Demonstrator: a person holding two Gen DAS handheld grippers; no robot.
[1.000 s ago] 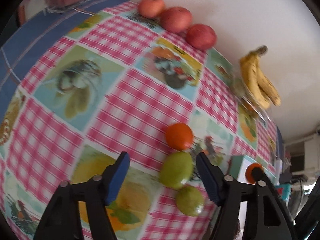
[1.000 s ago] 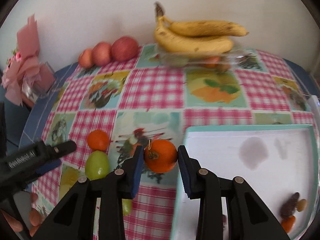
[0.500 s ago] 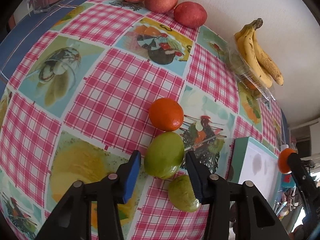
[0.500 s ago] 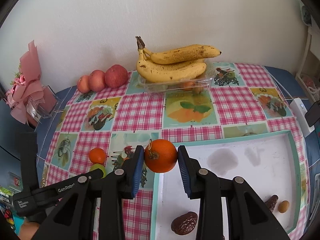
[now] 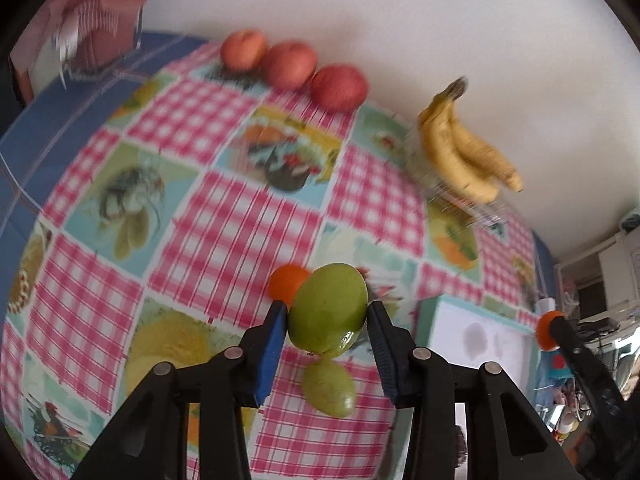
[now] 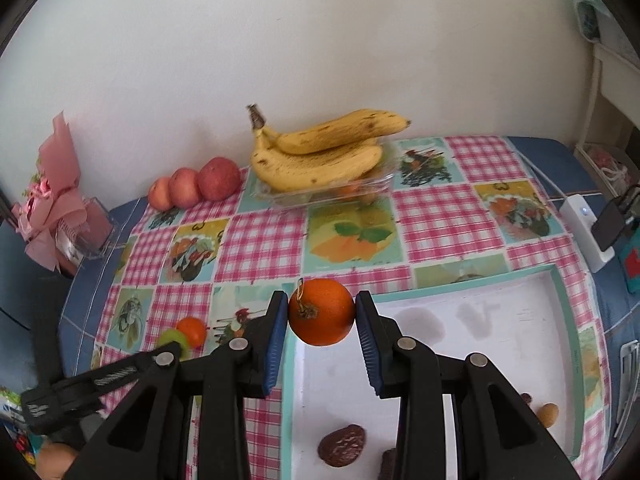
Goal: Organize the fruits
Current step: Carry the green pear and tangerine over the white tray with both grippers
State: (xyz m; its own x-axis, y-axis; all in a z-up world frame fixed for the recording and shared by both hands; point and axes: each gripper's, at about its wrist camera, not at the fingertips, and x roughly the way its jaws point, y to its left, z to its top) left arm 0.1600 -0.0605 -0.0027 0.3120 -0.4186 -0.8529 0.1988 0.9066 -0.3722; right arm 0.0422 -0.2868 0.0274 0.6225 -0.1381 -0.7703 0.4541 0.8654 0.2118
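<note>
Green and smooth, the pear-like fruit (image 5: pixel 327 312) sits pinched in your left gripper (image 5: pixel 327 320) at frame centre. Your right gripper (image 6: pixel 321 312) pinches a glossy orange (image 6: pixel 321 312) with its stem showing.

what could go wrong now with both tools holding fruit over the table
1. The left tool pinches the round green fruit only at its sides; it could slip and land on the second green fruit or small orange below.
2. The right tool holds an orange above the tray's near edge; released there, it may roll off onto the tablecloth.
</note>
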